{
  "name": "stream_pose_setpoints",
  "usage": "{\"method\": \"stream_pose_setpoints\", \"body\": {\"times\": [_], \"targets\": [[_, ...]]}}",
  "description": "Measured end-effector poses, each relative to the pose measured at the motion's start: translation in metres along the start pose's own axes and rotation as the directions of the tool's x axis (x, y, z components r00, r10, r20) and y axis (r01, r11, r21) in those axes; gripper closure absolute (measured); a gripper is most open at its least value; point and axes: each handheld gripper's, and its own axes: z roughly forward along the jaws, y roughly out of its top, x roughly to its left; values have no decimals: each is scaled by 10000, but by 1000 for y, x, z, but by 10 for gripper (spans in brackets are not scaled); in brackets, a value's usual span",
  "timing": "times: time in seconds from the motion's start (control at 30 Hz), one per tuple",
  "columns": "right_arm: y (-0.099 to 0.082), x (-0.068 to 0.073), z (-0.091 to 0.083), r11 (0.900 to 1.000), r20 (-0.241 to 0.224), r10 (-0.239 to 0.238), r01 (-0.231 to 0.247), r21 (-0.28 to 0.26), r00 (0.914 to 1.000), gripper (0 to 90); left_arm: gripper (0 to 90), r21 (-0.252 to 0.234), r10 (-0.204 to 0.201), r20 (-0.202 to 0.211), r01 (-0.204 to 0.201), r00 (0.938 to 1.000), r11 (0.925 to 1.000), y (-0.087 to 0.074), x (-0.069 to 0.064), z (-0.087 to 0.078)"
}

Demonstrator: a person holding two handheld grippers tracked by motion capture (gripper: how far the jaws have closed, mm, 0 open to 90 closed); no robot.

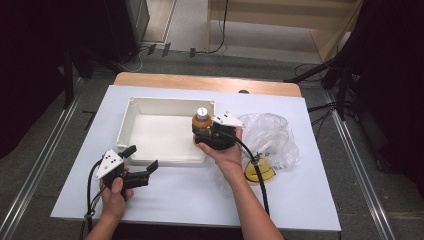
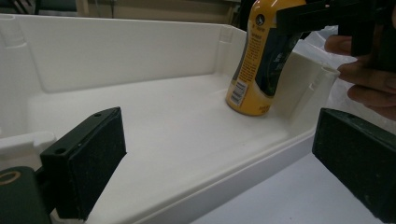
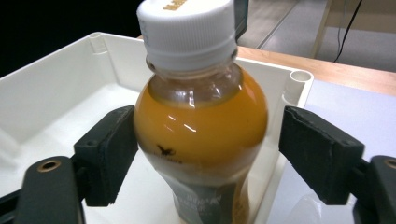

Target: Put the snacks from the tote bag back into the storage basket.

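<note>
A bottle point(image 1: 202, 117) of orange drink with a white cap stands upright in the far right corner of the white tray point(image 1: 165, 102). My right gripper point(image 1: 202, 129) is around its body with the jaws open. In the right gripper view the left pad sits at the bottle point(image 3: 201, 126) and the right pad point(image 3: 317, 154) stands clear of it. My left gripper point(image 1: 142, 157) is open at the tray's near left corner, with nothing between its pads. In the left gripper view the bottle point(image 2: 257, 60) stands against the tray wall point(image 2: 116, 51).
A crumpled clear plastic bag point(image 1: 272, 135) lies right of the tray, with a yellow object point(image 1: 260, 172) at its near end. A white sheet point(image 1: 200, 195) covers the wooden table point(image 1: 210, 82). The right gripper's cable runs back over the bag's near end.
</note>
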Motion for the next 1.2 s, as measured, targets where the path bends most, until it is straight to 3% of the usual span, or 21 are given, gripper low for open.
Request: {"method": "stream_pose_setpoints", "body": {"times": [0.6,1.0,1.2], "targets": [[11,-12,-45,9956,78,381,-373,-858,9992,205,31,-13,14,-11,-14,10000,10000,0,-1,0],[16,-19,-80,9919,361,-77,122,-1262,9993,209,31,-1,40,-42,-40,10000,10000,0,-1,0],[12,-29,-89,9910,628,50,34,-1335,9980,212,31,-23,20,-58,-21,10000,10000,0,-1,0]]}}
